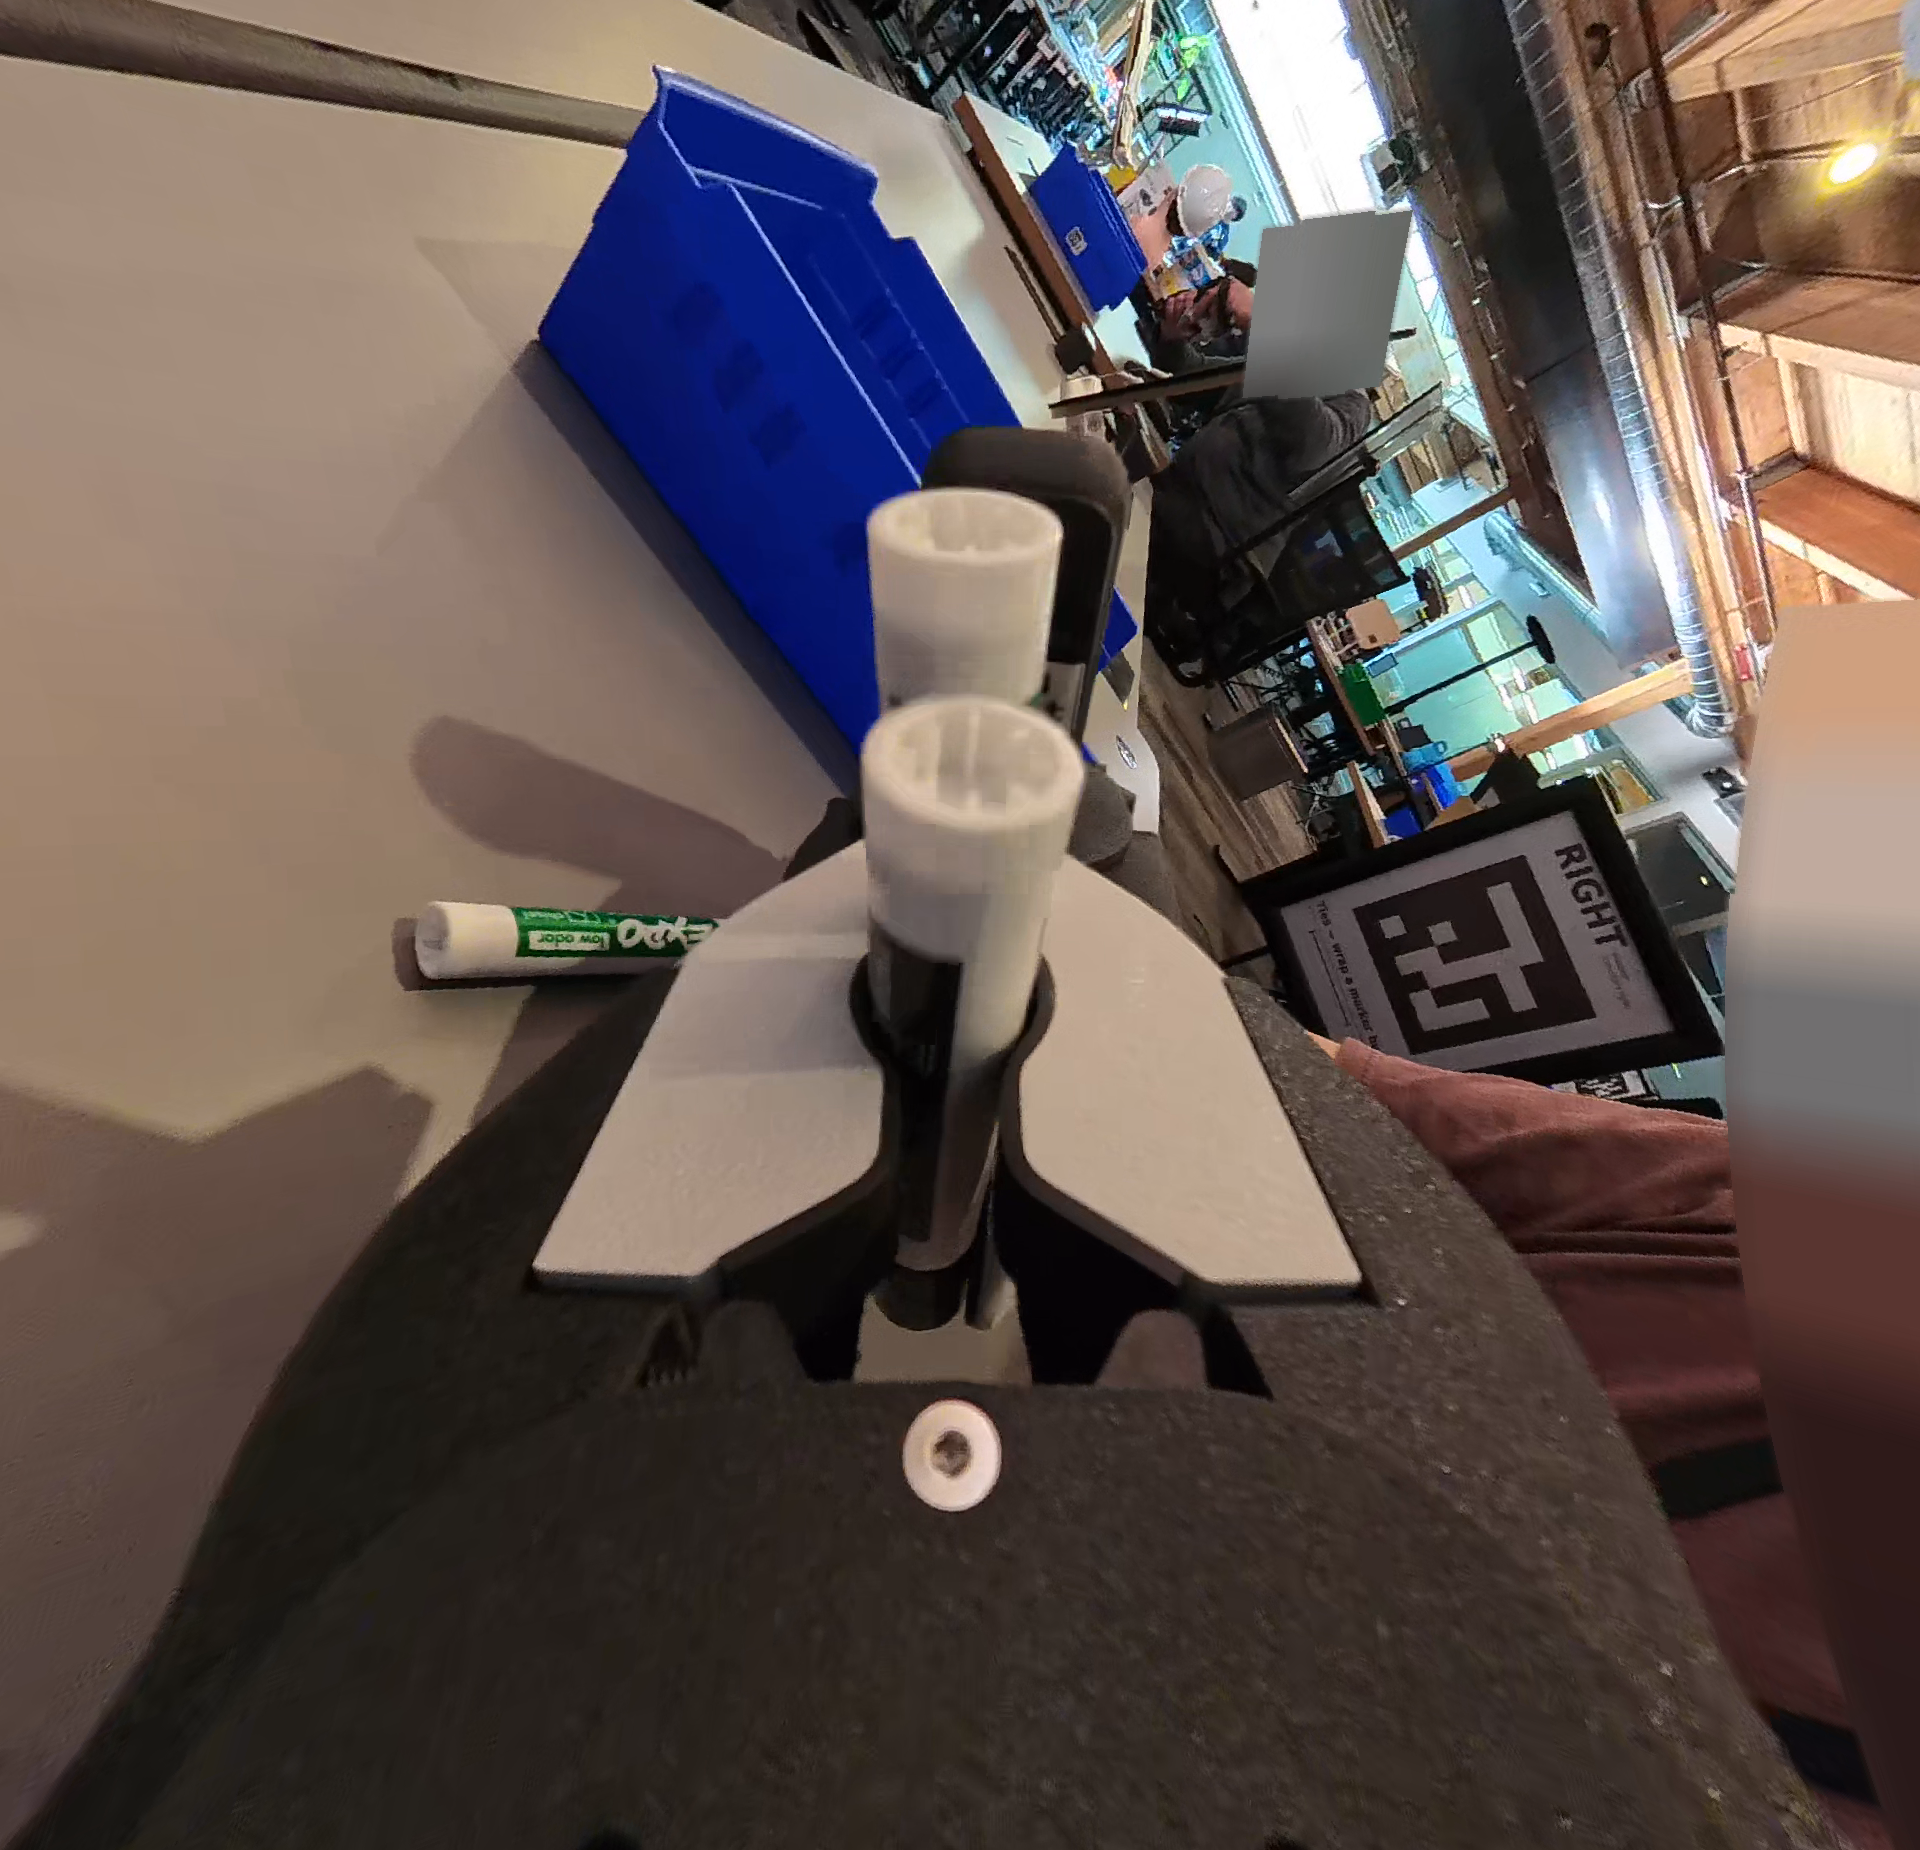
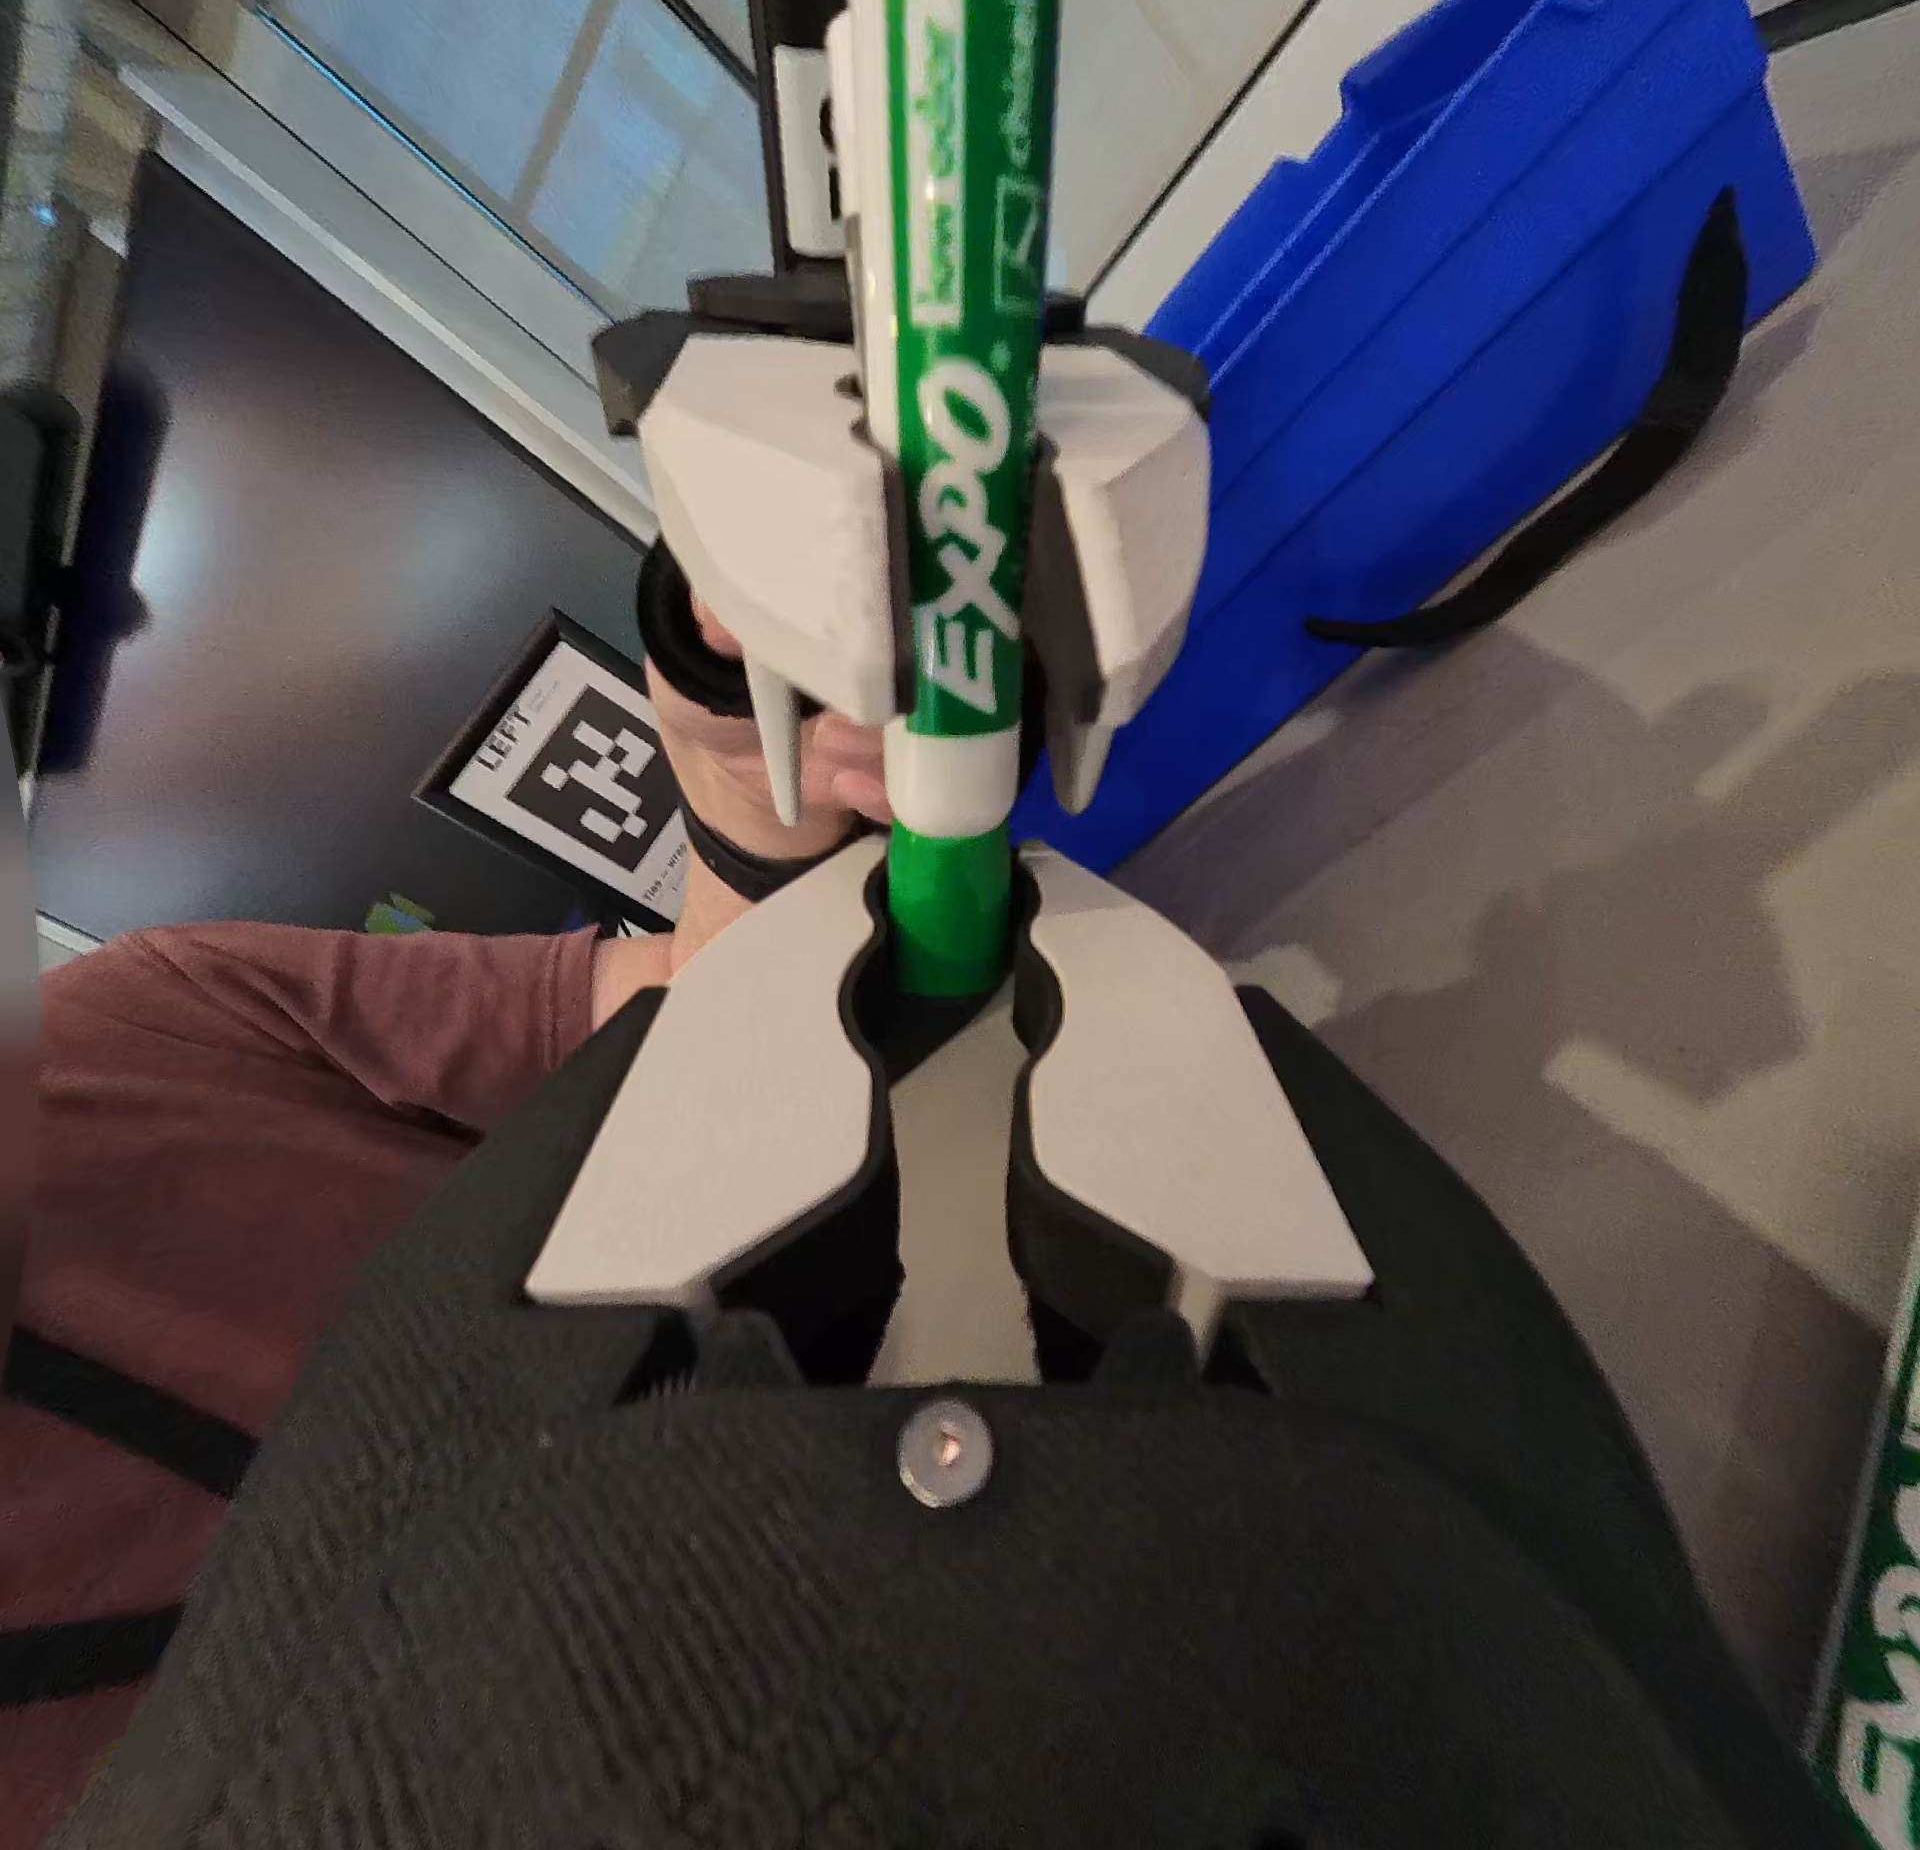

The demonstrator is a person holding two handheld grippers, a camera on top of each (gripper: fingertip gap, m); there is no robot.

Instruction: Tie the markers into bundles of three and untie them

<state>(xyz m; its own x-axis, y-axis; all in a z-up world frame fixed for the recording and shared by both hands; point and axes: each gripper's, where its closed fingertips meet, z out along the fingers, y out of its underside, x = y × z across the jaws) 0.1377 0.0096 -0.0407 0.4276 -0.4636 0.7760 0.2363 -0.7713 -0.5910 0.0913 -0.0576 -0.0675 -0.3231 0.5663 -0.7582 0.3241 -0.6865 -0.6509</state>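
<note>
Workshop room, grey bench (image 1: pixel 260 553) under everything, wooden ceiling and shelving far behind. Left hand-held gripper (image 1: pixel 951 1000) is clamped on two markers (image 1: pixel 961 834) side by side, white butt ends pointing away from the camera, black barrel visible between the jaws. In the right wrist view a green marker (image 2: pixel 961 470) runs straight out from the right hand-held gripper (image 2: pixel 951 953), jaws closed on its green cap end. The same green marker passes through the left hand-held gripper's grey fingers (image 2: pixel 769 543) farther up, so both grippers grip it; a white-and-black marker sits behind it in that grip. Another green marker (image 1: pixel 561 940) lies loose on the bench, just left of the left gripper's fingers, white end toward the bench's left side. Blue bin (image 1: pixel 790 366) stands on the bench behind the held markers, touching nothing held. A black tie strap (image 2: pixel 1621 460) curves in front of the blue bin's side; cannot tell if it touches it. Framed marker-code sign (image 1: pixel 1475 938) at the bench's right edge. Maroon sleeve (image 2: pixel 312 1052) of a person at the near side.
</note>
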